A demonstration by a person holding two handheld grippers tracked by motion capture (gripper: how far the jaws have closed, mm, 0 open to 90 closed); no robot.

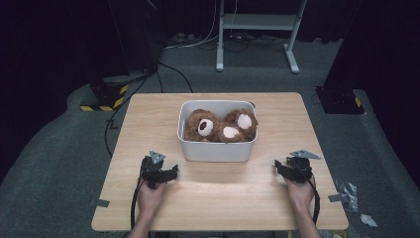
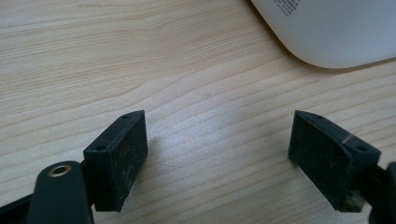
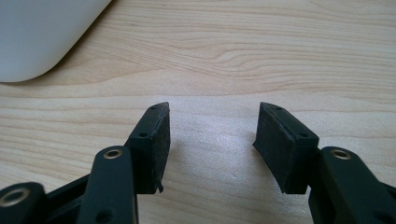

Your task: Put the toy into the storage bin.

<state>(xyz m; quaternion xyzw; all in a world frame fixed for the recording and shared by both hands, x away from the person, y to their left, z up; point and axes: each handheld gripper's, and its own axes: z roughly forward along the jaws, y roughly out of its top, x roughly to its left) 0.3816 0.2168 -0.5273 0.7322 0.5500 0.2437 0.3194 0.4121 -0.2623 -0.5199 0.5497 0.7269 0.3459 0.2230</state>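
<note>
Left gripper (image 1: 173,173) rests on the table (image 1: 218,198), jaws wide apart, nothing between them. Right gripper (image 1: 277,166) likewise parted and empty (narrower gap). White bin (image 1: 218,148) sits between and beyond them, holding plush toys (image 1: 220,126); both grippers well short of it.

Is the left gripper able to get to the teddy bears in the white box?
Probably yes. The left gripper rests on the table with its jaws open and nothing between them. The white box has no lid, and the teddy bears sit up near its rim, so the way in from above looks free.
</note>
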